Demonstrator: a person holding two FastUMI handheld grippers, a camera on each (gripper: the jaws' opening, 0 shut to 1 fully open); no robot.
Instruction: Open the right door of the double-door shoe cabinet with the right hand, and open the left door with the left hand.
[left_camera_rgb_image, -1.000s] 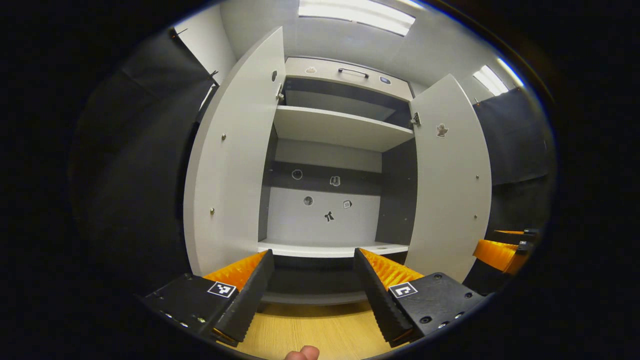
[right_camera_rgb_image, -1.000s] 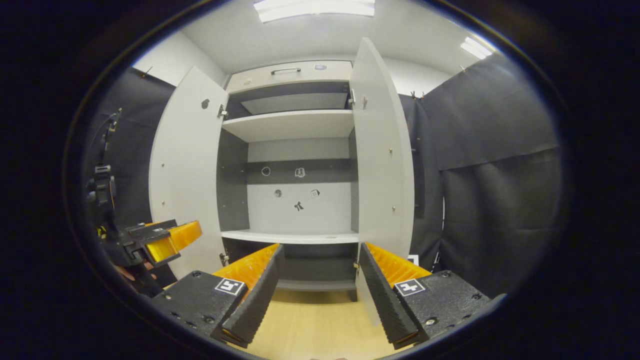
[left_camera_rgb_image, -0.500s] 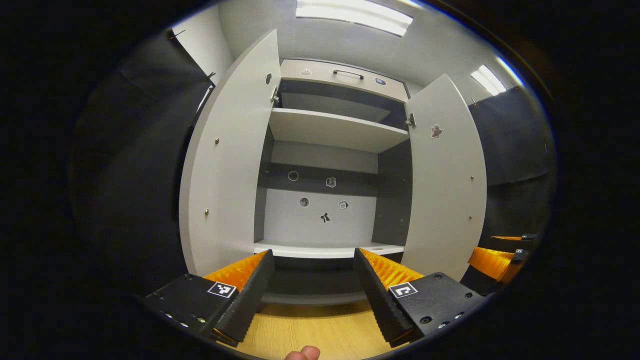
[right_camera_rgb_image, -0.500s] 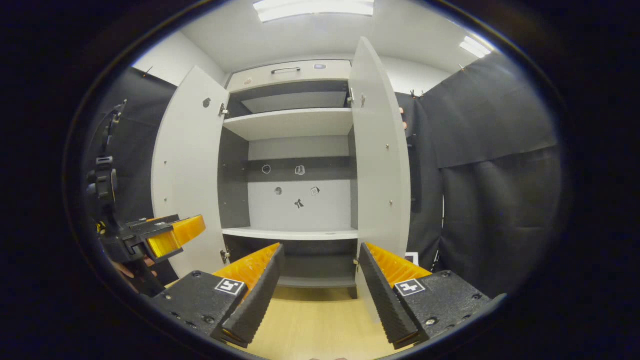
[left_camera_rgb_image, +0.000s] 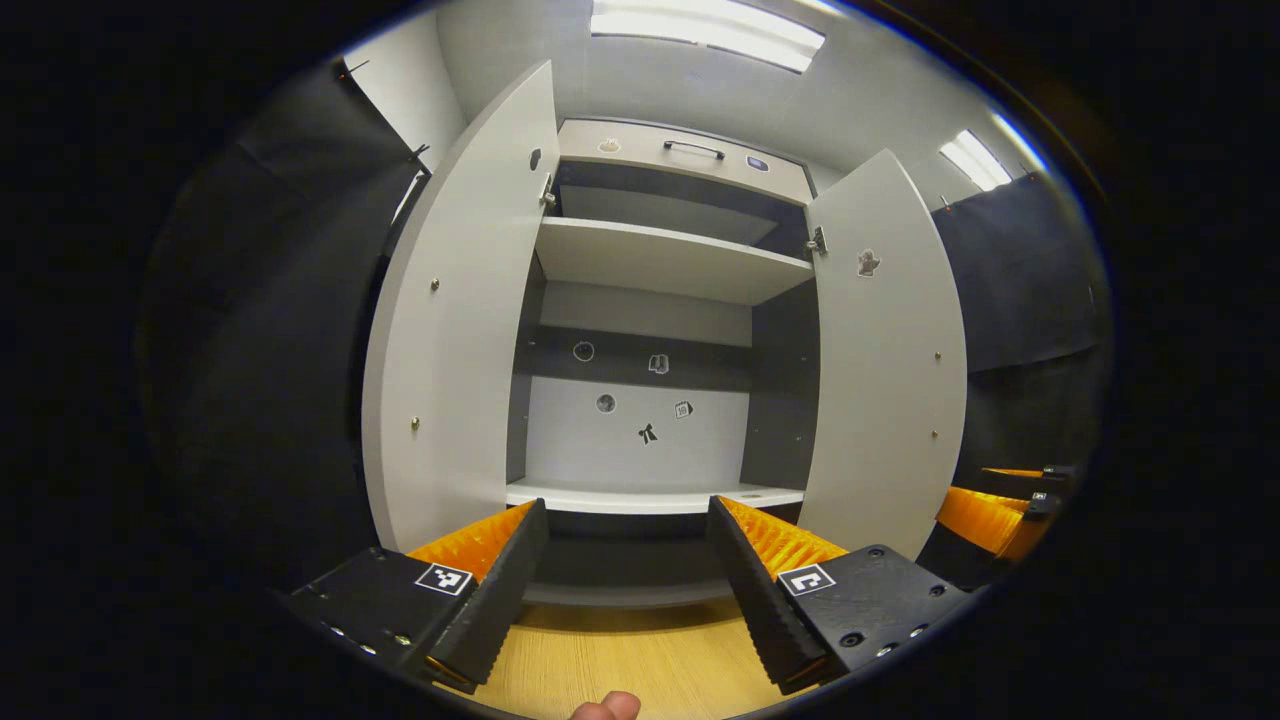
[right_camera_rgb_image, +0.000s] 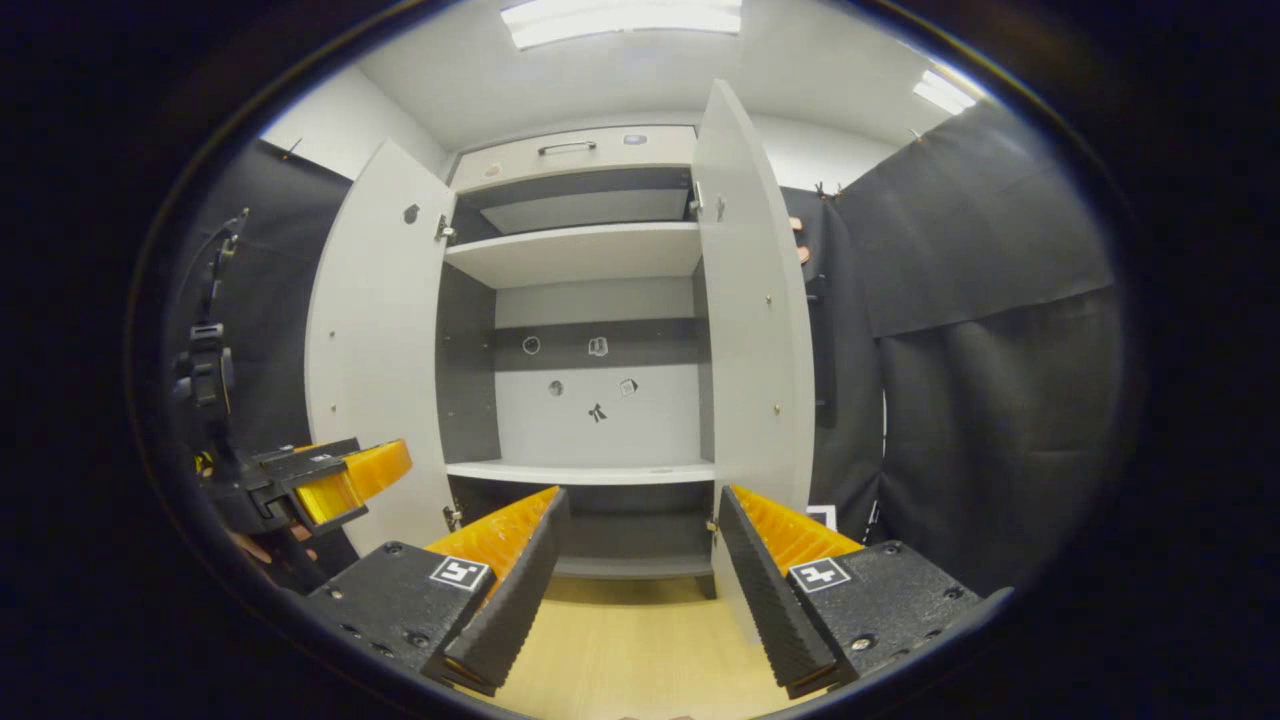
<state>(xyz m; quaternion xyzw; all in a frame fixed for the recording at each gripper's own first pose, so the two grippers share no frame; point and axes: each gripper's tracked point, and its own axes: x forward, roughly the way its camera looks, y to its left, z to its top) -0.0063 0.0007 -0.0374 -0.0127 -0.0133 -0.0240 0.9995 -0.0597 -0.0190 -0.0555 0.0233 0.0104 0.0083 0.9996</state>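
Left gripper (left_camera_rgb_image: 628, 560) and right gripper (right_camera_rgb_image: 640, 550) gape wide, holding nothing, above the light wood floor (right_camera_rgb_image: 640, 650). Beyond, the tall, upright white double-door shoe cabinet (left_camera_rgb_image: 650, 260) faces them, left door (left_camera_rgb_image: 450, 330) and right door (left_camera_rgb_image: 885, 350) swung open; its small stickers are unreadable.

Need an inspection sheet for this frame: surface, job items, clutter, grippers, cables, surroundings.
Surface: wood floor, bare where visible.
Job's things: shoe cabinet; left door and right door both swung open; shelves hold nothing; small stickers on back panel.
Clutter: nothing seen.
Grippers: left gripper open, holding nothing; right gripper open, holding nothing; both apart from the doors.
Cables: nothing seen for certain.
Surroundings: black cloth wall, ceiling lights.
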